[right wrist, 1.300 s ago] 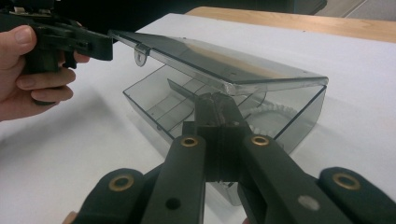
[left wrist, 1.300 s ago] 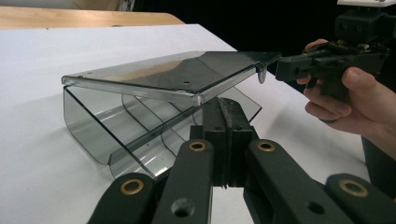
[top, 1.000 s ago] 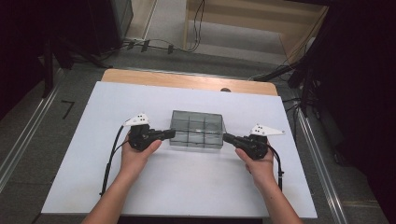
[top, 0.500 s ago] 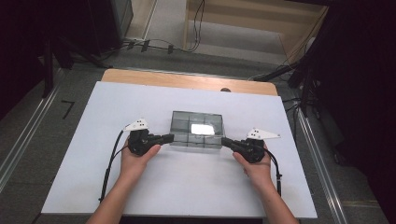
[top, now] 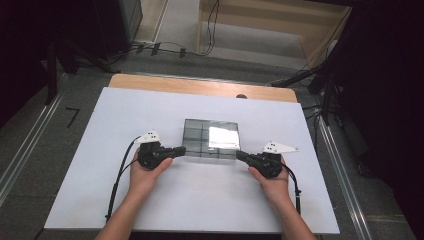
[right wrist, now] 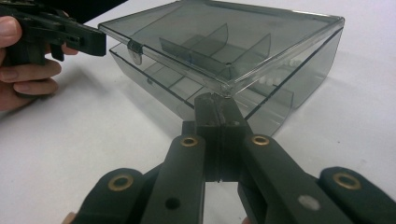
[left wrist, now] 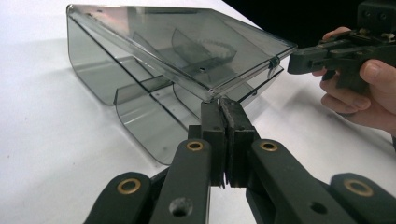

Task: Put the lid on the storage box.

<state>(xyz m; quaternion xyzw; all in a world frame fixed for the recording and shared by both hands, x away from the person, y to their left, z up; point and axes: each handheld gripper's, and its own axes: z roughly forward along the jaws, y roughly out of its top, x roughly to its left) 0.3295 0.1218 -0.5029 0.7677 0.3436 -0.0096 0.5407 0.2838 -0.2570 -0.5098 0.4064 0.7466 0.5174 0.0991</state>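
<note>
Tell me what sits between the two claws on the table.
The smoky clear compartment box, lid slightly raised, lies between the left claw and right claw, each at a front corner; clearest in the high view.

The box point(top: 211, 139) is smoky grey see-through plastic, with a bright white glare patch on its lid toward 3 o'clock. Both the left gripper point(top: 179, 150) and the right gripper point(top: 241, 156) are matt black, with brass-coloured rivets and pale grey top plates. The table point(top: 150, 200) is plain white, edged at 12 o'clock by a light wood strip point(top: 200, 87). The floor point(top: 30, 150) is grey.
</note>
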